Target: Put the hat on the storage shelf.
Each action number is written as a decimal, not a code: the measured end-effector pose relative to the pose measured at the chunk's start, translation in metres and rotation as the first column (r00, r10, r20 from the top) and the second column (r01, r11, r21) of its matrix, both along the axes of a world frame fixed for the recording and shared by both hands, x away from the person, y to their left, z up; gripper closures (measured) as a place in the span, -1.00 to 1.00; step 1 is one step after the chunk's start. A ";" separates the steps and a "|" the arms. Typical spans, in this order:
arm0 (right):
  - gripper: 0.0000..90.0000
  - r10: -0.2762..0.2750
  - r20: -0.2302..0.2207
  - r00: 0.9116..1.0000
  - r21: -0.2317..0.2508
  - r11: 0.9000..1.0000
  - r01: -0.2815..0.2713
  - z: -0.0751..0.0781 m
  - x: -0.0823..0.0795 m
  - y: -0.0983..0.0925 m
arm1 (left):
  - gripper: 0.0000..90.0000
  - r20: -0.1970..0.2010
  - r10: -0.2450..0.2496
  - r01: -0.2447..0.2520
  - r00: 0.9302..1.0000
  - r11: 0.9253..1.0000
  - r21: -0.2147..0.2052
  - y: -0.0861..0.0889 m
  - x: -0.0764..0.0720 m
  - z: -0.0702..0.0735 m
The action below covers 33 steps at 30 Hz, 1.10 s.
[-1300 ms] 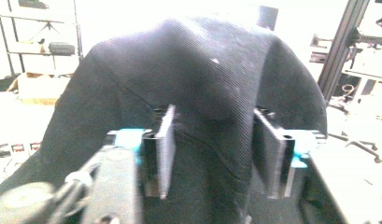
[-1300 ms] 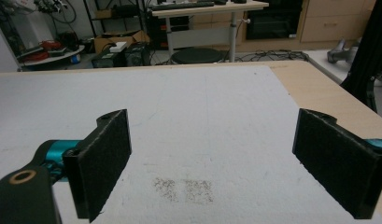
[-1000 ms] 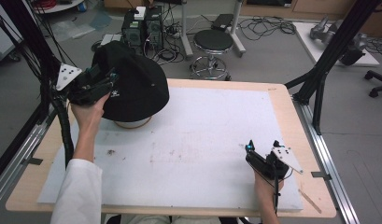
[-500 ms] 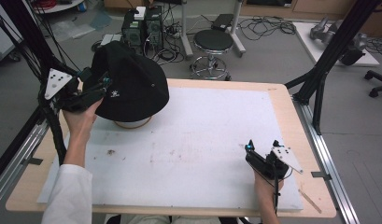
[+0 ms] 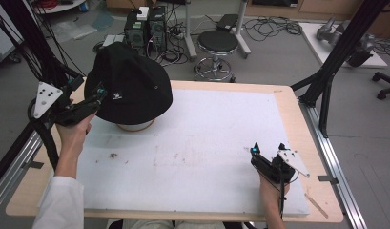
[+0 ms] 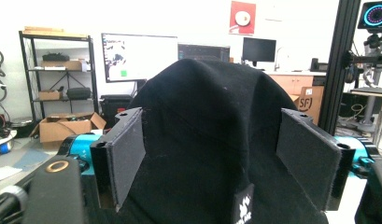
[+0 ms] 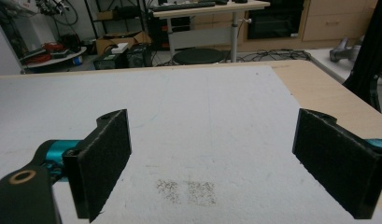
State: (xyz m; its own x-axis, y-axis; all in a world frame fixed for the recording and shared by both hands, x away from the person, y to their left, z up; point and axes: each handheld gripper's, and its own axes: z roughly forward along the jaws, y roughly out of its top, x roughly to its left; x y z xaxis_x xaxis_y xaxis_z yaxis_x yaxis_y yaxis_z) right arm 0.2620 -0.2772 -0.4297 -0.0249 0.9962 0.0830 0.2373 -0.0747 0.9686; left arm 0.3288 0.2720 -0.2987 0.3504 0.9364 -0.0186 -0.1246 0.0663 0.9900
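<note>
- A black hat (image 5: pixel 128 88) sits at the far left of the tabletop (image 5: pixel 283 98), draped over a round, pale stand (image 5: pixel 134 126) whose lower rim peeks out beneath the hat's front edge.
- The hat covers the stand fully apart from that rim; what lies under the cloth cannot be seen.
- A small white logo tag (image 5: pixel 117 97) shows on the hat's left side, facing the left hand-held gripper (image 5: pixel 99 93).
- The left hand-held gripper is held level at the hat's left edge, its tips just beside the cloth near the tag.
- Its jaws have just been opening and now stand spread wide; in the left gripper view the hat (image 6: pixel 212 140) rises between the two pads with a gap on both sides, so neither pad presses on it.
- The right hand-held gripper (image 5: pixel 266 155) is at the near right of the white mat (image 5: pixel 207 143), well apart from the hat.
- Its jaws are spread, with bare mat (image 7: pixel 212 126) and a patch of dark specks (image 7: pixel 186 190) between them in the right gripper view.
</note>
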 end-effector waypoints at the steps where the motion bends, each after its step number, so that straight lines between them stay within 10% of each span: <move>1: -0.76 0.001 0.002 1.000 -0.001 1.000 -0.001 0.000 0.000 0.000 | -0.46 0.001 0.000 0.000 1.000 1.000 -0.004 0.000 -0.002 -0.001; 33: -0.76 0.009 -0.006 1.000 0.003 1.000 -0.009 -0.001 0.000 0.004 | -0.46 -0.006 0.098 -0.098 0.995 0.995 -0.029 0.035 -0.056 -0.066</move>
State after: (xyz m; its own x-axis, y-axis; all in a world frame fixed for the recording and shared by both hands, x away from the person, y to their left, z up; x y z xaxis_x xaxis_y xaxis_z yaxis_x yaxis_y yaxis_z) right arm 0.2624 -0.2734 -0.4303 -0.0334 0.9958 0.0857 0.2434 -0.0751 0.9670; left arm 0.2728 0.3073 -0.3652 0.2566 0.9653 -0.0483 -0.1272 0.0832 0.9884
